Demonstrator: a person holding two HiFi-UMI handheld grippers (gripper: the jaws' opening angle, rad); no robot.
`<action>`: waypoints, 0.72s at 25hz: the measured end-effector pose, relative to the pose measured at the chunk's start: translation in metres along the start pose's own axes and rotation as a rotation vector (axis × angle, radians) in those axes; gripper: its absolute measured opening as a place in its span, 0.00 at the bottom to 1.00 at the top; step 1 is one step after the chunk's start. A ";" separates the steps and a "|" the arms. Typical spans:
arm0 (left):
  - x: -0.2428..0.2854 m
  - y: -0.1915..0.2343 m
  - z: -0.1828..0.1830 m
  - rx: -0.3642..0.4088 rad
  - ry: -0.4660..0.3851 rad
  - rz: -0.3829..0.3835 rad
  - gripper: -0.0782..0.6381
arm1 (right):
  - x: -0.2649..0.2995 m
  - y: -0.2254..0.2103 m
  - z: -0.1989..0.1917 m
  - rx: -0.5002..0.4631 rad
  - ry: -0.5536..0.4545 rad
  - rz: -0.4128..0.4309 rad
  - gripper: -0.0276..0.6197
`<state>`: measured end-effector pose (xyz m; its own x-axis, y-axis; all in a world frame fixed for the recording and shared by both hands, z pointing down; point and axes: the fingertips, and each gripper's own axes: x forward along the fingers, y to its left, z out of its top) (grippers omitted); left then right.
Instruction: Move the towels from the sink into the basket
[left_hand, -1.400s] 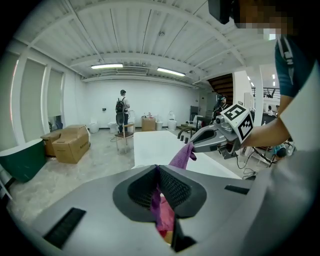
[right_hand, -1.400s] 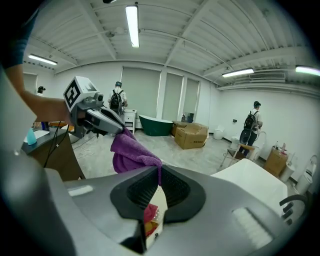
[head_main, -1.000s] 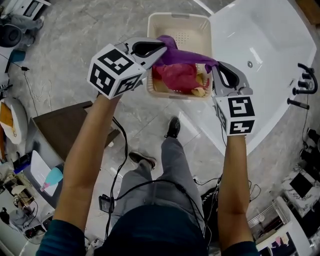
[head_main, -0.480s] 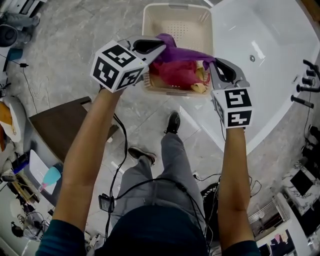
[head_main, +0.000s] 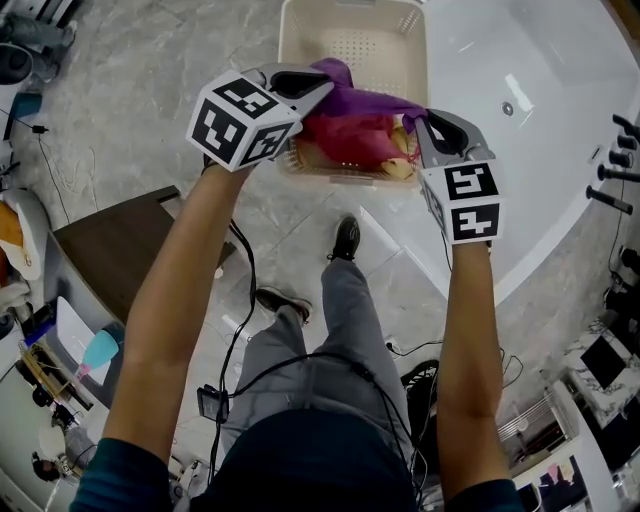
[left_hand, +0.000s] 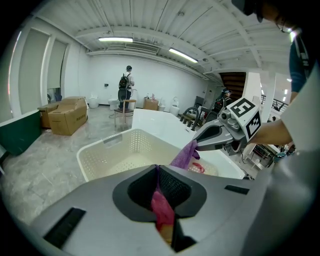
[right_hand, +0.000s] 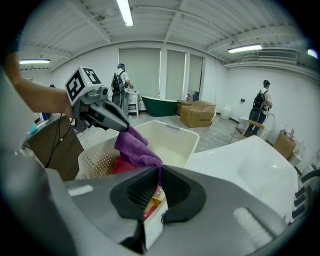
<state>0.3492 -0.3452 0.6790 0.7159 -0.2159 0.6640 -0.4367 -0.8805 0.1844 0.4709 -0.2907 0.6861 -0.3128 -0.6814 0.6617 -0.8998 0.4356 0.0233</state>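
A purple towel (head_main: 370, 100) is stretched between my two grippers just above the cream basket (head_main: 290, 40). My left gripper (head_main: 325, 88) is shut on its left end and my right gripper (head_main: 420, 120) on its right end. Under it, a red towel (head_main: 345, 140) and a yellow cloth (head_main: 403, 165) lie in the basket's near half. In the left gripper view the purple towel (left_hand: 186, 155) runs from my left gripper (left_hand: 157, 167) over to the right gripper (left_hand: 220, 140). The right gripper view shows the purple towel (right_hand: 135, 150) bunched between my right gripper (right_hand: 160, 172) and the left gripper (right_hand: 107, 117).
The white tub-like sink (head_main: 540, 150) lies right of the basket, with black taps (head_main: 615, 170) at its far right edge. A brown table (head_main: 120, 250) stands at left. The person's shoes (head_main: 345, 240) and cables are on the marble floor. Other people and cardboard boxes (right_hand: 197, 114) are far off.
Both grippers have come down together with the purple towel, which now hangs closer over the red towel in the basket. Their grip has not changed.
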 end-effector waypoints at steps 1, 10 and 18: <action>0.003 0.000 -0.001 -0.002 0.007 -0.001 0.14 | 0.001 -0.001 -0.002 -0.004 0.009 0.002 0.09; 0.009 -0.001 -0.013 -0.017 0.058 -0.024 0.14 | 0.007 0.007 -0.005 0.000 0.076 0.016 0.13; -0.002 -0.004 -0.003 -0.017 0.047 -0.048 0.14 | 0.006 0.010 0.003 -0.022 0.097 0.017 0.15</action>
<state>0.3477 -0.3402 0.6789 0.7099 -0.1526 0.6875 -0.4114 -0.8823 0.2289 0.4590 -0.2916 0.6881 -0.2963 -0.6144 0.7313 -0.8873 0.4603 0.0272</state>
